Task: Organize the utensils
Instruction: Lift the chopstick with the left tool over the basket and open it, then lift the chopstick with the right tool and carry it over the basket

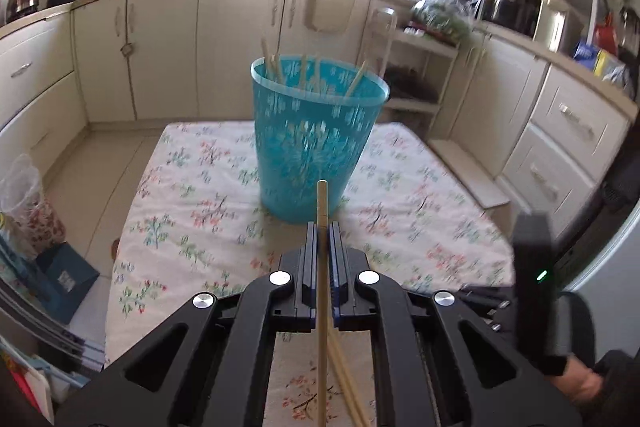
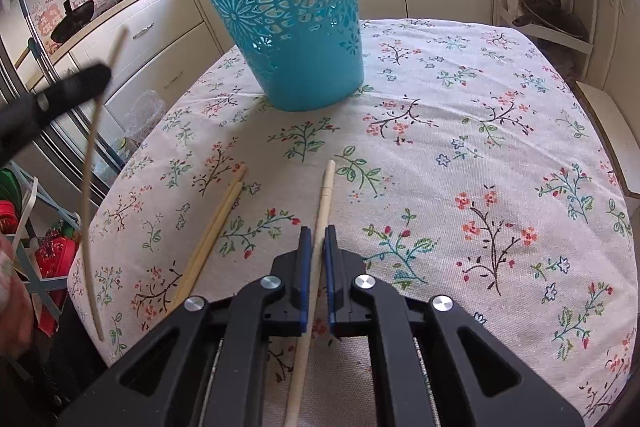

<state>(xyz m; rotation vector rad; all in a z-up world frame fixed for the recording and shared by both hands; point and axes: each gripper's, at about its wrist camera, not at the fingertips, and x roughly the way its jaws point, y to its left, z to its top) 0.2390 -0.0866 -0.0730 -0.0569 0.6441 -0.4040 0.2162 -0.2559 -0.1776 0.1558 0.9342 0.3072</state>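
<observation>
A teal perforated basket stands on the floral tablecloth with several wooden chopsticks in it; it also shows in the right wrist view. My left gripper is shut on a wooden chopstick, raised above the table and pointing at the basket. In the right wrist view that gripper shows at the left, holding its chopstick. My right gripper is low at the cloth, its jaws close around a pale chopstick. Two more chopsticks lie to its left.
The table has edges on all sides with floor beyond. Kitchen cabinets line the back and right. A shelf rack stands behind the table. Clutter and bags sit on the floor at the left.
</observation>
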